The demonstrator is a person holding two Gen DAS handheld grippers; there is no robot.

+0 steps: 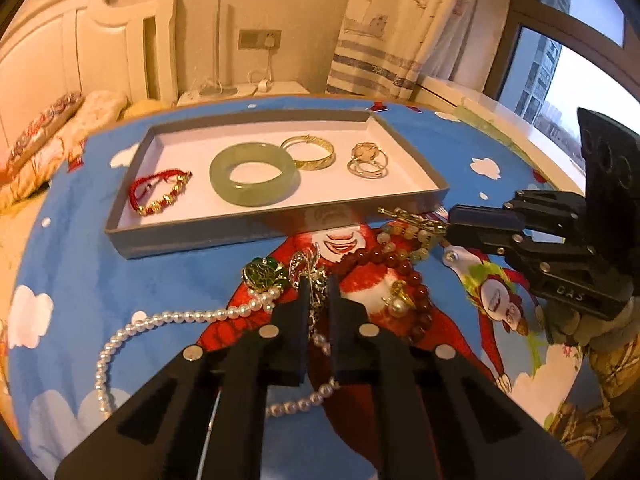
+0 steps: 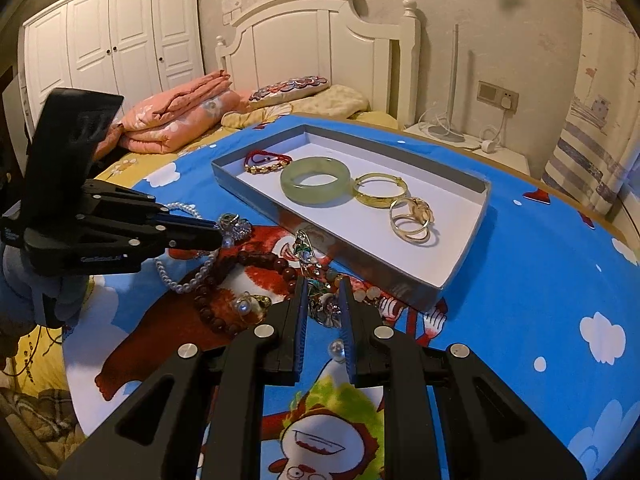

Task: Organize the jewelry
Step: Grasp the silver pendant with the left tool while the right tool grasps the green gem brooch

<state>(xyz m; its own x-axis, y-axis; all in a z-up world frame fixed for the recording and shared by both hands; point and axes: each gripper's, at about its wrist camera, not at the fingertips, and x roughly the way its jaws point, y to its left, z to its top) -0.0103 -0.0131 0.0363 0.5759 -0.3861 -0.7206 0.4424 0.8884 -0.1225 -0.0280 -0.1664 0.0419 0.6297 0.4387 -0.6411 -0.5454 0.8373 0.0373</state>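
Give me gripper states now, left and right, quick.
Left gripper: closed on a silvery chain piece in the jewelry pile.
Right gripper: closed on an ornate multicoloured brooch beside the tray.

A white headboard (image 2: 320, 36) and white wardrobe (image 2: 116, 32) stand against a pale wall; a striped curtain (image 1: 384, 28) hangs beside a bright window (image 1: 576, 60), with folded pink bedding (image 2: 176, 116) nearby.

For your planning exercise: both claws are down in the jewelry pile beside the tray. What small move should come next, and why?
Probably lift the left claw slightly: it is shut on the silver chain, which lies tangled with the pearl necklace, so test that it separates.
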